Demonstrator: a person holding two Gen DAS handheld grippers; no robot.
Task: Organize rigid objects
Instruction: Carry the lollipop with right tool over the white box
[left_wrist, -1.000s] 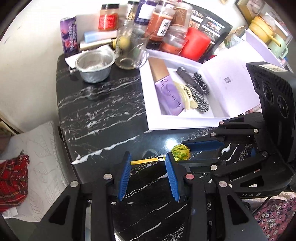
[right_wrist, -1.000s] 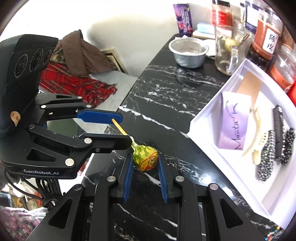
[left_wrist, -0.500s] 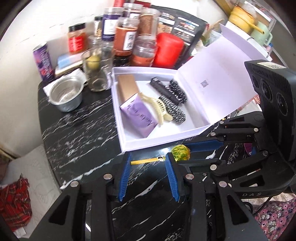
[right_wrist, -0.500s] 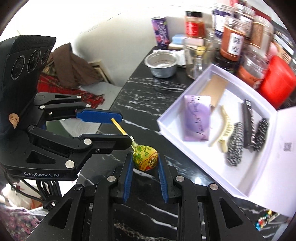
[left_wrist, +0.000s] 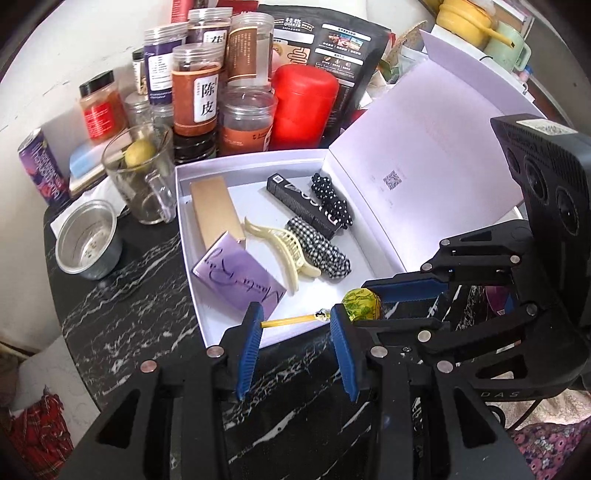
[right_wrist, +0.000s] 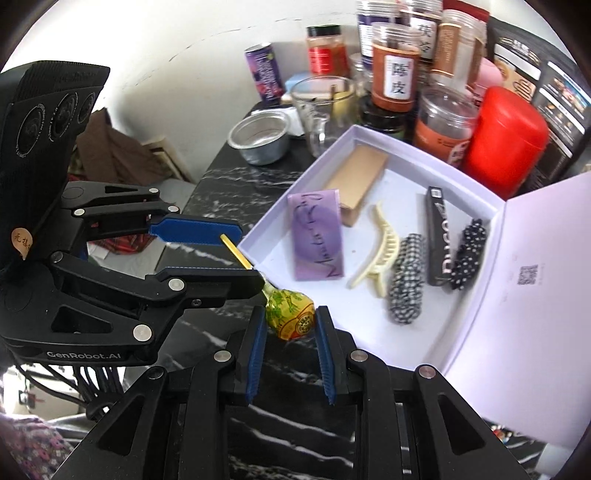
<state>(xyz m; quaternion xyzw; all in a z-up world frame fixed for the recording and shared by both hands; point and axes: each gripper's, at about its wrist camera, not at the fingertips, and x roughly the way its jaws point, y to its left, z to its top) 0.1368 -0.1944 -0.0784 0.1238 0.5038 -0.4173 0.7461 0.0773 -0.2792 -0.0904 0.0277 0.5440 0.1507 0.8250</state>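
A lollipop with a yellow-green wrapper (right_wrist: 290, 314) and a yellow stick (left_wrist: 288, 320) hangs above the front edge of an open white box (left_wrist: 186, 236). My right gripper (right_wrist: 290, 328) is shut on the lollipop's head. My left gripper (left_wrist: 295, 332) is shut on the stick, which spans its jaws. The box (right_wrist: 476, 306) holds a purple card (left_wrist: 238, 280), a brown card, a cream hair claw (left_wrist: 284, 243), a black tube and two patterned hair ties.
Jars, a red canister (left_wrist: 304, 105), a glass mug (left_wrist: 142, 177), a steel bowl (left_wrist: 86, 240) and a purple can (left_wrist: 44, 166) crowd the back of the black marble table (left_wrist: 122, 306). The box's lid (left_wrist: 424, 158) stands open on the right.
Both grippers, holding the lollipop between them, have moved forward from over the bare table to the box's front edge. The grips have not changed.
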